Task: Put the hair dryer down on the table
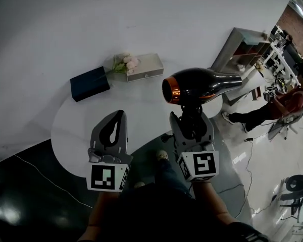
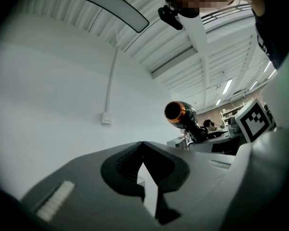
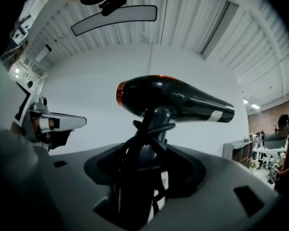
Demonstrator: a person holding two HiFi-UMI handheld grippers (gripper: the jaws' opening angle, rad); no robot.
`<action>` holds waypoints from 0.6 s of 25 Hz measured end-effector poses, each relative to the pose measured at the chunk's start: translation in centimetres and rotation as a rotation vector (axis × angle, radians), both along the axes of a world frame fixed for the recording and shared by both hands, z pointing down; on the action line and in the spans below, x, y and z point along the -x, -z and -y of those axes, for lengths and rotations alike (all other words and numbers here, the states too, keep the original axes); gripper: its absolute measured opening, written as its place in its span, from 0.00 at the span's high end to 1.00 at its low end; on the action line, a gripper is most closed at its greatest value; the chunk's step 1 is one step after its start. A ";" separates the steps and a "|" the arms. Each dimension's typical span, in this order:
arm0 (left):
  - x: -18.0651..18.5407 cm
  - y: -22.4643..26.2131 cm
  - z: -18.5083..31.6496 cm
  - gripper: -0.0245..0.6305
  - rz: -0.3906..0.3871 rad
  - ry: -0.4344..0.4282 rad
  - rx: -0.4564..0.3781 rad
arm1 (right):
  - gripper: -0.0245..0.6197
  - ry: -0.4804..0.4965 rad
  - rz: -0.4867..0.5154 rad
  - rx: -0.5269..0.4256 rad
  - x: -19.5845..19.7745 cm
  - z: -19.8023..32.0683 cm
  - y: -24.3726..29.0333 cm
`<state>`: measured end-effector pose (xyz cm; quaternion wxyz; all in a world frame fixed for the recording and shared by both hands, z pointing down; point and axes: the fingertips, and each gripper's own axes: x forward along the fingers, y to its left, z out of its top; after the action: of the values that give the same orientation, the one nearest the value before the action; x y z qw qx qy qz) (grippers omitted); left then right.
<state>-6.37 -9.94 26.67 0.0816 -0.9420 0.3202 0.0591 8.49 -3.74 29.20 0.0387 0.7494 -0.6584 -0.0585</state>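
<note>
Above the white worktop (image 1: 141,100), clamps the hair dryer (image 1: 202,84) by its handle in the right gripper (image 1: 192,116), barrel level; left gripper (image 1: 118,115) closed, empty.

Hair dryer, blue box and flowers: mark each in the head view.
hair dryer (image 1: 204,83): head view, middle of its black barrel.
blue box (image 1: 89,83): head view, centre of its top face.
flowers (image 1: 128,63): head view, the pink blooms.

Black hair dryer (image 1: 202,84) in right gripper (image 1: 192,119) over table (image 1: 73,132)
</note>
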 end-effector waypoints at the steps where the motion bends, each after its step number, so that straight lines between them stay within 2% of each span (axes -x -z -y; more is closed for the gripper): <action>1: -0.6 0.2 0.9 0.94 -0.004 0.019 -0.001 | 0.56 0.017 -0.005 0.003 -0.8 1.2 0.2; 8: -4.8 0.1 5.9 0.94 -0.003 0.139 0.020 | 0.56 0.120 -0.001 0.020 -6.1 8.2 0.0; 15: -7.2 -0.5 8.2 0.94 0.020 0.281 0.044 | 0.56 0.249 0.020 0.047 -9.3 12.5 -1.4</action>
<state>0.80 -18.15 27.18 0.0716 -0.8901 0.4491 0.0304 17.76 -16.28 30.58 0.0422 0.6612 -0.7480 -0.0398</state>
